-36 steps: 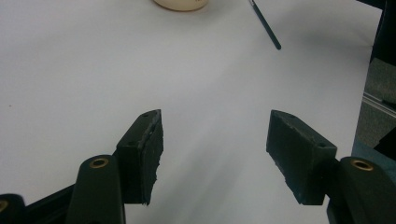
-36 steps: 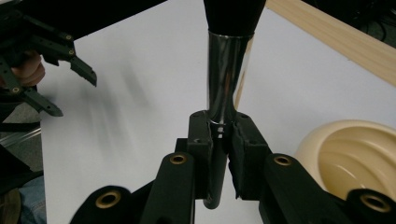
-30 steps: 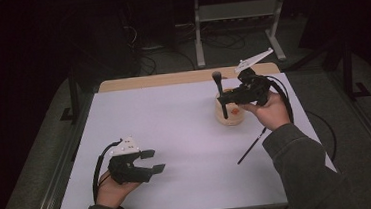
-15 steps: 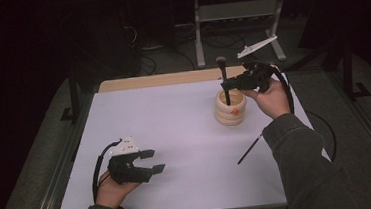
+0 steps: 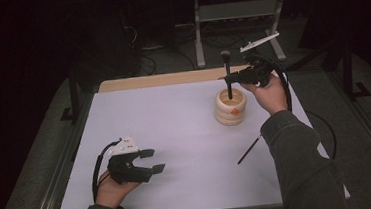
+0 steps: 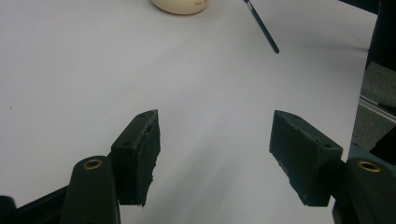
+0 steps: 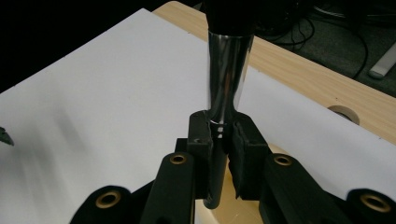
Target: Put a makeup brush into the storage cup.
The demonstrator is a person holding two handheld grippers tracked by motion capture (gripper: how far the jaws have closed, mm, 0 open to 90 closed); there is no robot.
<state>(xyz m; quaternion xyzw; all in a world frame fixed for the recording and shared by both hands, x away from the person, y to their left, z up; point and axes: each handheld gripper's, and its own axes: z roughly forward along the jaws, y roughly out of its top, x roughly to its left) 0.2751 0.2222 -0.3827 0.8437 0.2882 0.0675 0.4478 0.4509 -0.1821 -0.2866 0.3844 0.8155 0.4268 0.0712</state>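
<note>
Table [image 5: 176, 135]: white top with a wooden strip along its far edge; it carried every item below. The white surface also showed in the left gripper view [image 6: 140, 70] and the right gripper view [image 7: 93, 93].

Right gripper [image 5: 236, 79]: held in the person's right hand at the far right of the table, just above the holder; jaws clenched on the large brush's handle. In the right gripper view [image 7: 219, 140] both pads pressed against the handle just below the silver ferrule.

Left gripper [image 5: 150, 160]: rested in the person's left hand at the near left of the table, well apart from the other items. Jaws stood released with nothing between them and had just been opening a little further; in the left gripper view [image 6: 215, 158] bare table showed between the two pads.

Holder [image 5: 231, 106]: cream, ring-shaped, stacked in rounded tiers, with a small orange mark on its near side; stood on the table's far right part. Its base appeared in the left gripper view [image 6: 180, 5].

Large brush [image 5: 228, 76]: black, upright, dark bristle head on top; its lower end sat at the holder's opening, whether inside or just over it could not be told. Silver ferrule seen in the right gripper view [image 7: 229, 70].

Thin brush [image 5: 249, 149]: slim dark stick, lying flat on the table near the right forearm, apart from the holder; also seen in the left gripper view [image 6: 262, 25].
</note>
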